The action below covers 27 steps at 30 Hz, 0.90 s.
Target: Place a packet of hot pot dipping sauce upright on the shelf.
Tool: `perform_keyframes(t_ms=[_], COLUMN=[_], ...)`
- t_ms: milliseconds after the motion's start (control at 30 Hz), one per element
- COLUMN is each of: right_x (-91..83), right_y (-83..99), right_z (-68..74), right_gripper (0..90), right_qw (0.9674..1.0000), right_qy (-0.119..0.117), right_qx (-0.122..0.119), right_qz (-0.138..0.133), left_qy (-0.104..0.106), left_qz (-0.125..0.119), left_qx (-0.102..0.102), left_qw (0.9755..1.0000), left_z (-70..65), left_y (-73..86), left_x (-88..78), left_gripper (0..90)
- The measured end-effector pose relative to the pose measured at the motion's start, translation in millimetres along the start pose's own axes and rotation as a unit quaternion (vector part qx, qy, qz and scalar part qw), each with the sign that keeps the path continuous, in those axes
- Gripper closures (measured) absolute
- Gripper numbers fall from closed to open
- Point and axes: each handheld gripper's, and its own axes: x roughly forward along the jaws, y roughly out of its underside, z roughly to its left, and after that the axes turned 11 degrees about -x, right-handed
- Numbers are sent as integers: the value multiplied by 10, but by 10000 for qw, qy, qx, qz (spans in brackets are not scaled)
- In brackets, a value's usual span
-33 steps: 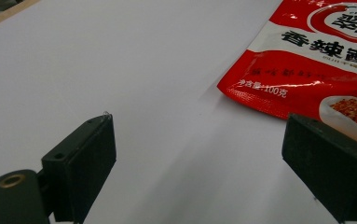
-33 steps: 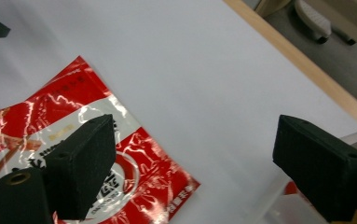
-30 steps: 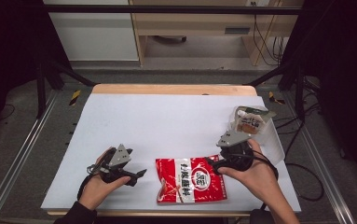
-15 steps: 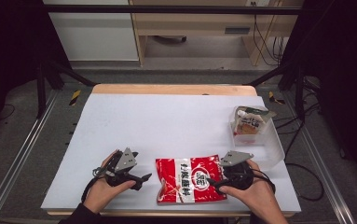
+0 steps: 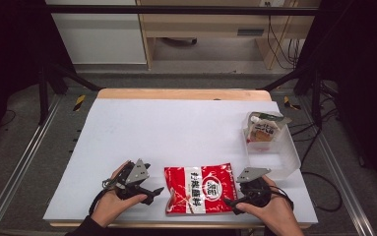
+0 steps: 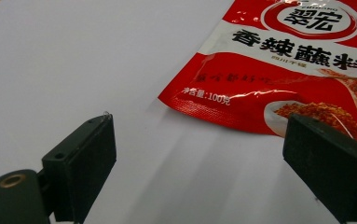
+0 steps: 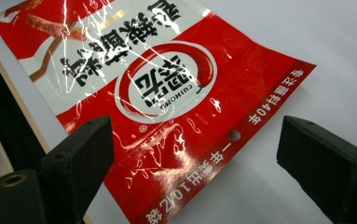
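Near the tabletop's [image 5: 127, 128] front edge lies the red pouch [image 5: 201, 189], flanked by the left gripper [image 5: 157, 191] and right gripper [image 5: 231, 202], fingers apart and empty; slick flat foil may slide off instead of lifting.

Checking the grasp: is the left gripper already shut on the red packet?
No, the left gripper stands open, its jaws apart short of the red packet.

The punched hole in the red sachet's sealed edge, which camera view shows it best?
The right gripper view: the hole sits sharp and close in the sealed strip of the red sachet, between the open jaws. The high view shows the whole sachet, too small to make out the hole. The left gripper view shows the opposite end.
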Motion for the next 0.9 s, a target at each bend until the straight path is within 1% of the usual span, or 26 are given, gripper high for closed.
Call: perform_keyframes(t_ms=[133,200,267,367,400,433,467,567,600,667,700,800,900], right_x=[18,25,21,22,32,35,44,54,59,72,80,115,146], right_y=[-6,4,21,44,52,54,62,68,70,67,68,57,51], right_z=[3,-1,-15,-38,-45,-46,-60,-84,-89,-96,-100,-105,-112], right_gripper=[98,99,103,111,114,114,116,122,123,125,126,131,135], right_qw=[9998,9996,9993,9984,9981,9976,9975,9969,9961,9950,9949,9929,9917], right_qy=[-140,-201,-252,-403,-420,-481,-500,-576,-635,-728,-746,-887,-950], right_qx=[-34,-98,-90,-95,-71,7,-46,-5,35,103,79,90,87], right_qz=[106,186,246,387,434,501,502,541,615,677,680,783,865], left_qy=[53,63,74,82,78,80,82,95,97,107,103,110,93], left_qz=[23,34,32,32,37,36,33,30,31,28,28,25,12], left_qx=[51,72,71,58,60,59,61,55,54,55,56,46,24], left_qw=[10000,9999,9999,9999,9999,9999,9999,9999,9999,9999,9999,9999,10000], left_z=[-40,-46,-48,-46,-45,-45,-46,-44,-44,-44,-44,-39,-38], left_y=[-1,-5,-5,-4,-3,-3,-3,-4,-4,-4,-5,-4,-3], left_x=[22,23,21,24,25,25,24,24,24,24,23,22,15], left_gripper=[94,94,95,95,94,94,94,94,94,94,94,94,94])
